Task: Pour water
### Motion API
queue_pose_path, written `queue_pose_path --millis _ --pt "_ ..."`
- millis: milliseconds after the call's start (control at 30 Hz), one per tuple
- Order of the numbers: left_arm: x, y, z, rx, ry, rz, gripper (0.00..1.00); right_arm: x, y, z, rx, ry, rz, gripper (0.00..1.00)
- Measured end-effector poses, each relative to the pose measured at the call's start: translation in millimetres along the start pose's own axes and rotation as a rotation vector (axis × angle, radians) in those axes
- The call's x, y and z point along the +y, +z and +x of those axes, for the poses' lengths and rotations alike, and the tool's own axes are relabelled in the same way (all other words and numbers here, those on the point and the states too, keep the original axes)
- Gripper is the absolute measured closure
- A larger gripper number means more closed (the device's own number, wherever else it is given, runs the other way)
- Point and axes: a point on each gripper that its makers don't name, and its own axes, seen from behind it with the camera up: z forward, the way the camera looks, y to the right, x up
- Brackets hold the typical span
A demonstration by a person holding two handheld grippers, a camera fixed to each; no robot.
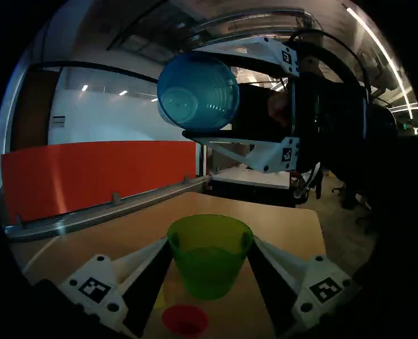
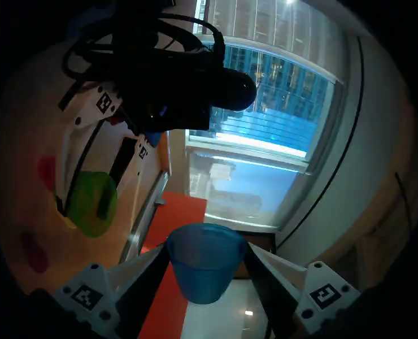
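1. The green cup [image 1: 210,263] is held upright at lower centre of the left gripper view, gripped on both sides by the jaws of the left gripper [image 1: 209,246].
2. The blue cup [image 1: 197,99] is seen tipped sideways at upper centre, clamped between the jaws of the right gripper [image 1: 197,96].
3. A red cup [image 1: 185,321] stands on the wooden surface [image 1: 277,226] at bottom centre.
4. An orange panel [image 1: 96,169] lies at left.

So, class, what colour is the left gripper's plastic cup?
Green plastic cup; best in left gripper view.
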Motion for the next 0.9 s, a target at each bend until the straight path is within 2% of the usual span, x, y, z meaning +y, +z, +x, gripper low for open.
queue_pose_path --millis 100,333,900 --pt "-0.4 -0.4 1 0.000 0.003 0.002 0.14 -1 -0.7 -1 0.002 0.044 -0.007 0.08" --pt "0.5 -2.0 3 0.004 0.011 0.002 0.14 -3 -4.1 -12 0.005 0.228 -0.018 0.08" --pt "0.4 -5.3 8 0.002 0.030 0.009 0.14 -6 -13.3 -26 0.027 0.802 -0.036 0.09"
